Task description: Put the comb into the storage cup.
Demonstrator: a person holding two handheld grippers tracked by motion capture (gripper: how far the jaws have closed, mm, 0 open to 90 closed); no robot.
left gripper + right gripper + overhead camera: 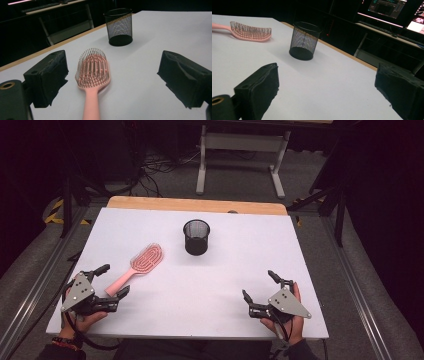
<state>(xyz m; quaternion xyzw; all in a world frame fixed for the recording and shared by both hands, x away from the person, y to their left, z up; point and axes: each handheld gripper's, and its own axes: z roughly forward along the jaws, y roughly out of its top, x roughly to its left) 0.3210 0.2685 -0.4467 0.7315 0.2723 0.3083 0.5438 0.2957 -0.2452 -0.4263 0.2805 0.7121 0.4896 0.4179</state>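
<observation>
Left tool released, astride the pink brush handle for grasping; right tool released, idle at five o'clock.

We've got a white table with a wooden strip along its far edge. Lying flat on it at around 10 o'clock is a pink hairbrush, bristles up, and a black mesh cup stands upright near 12.
</observation>
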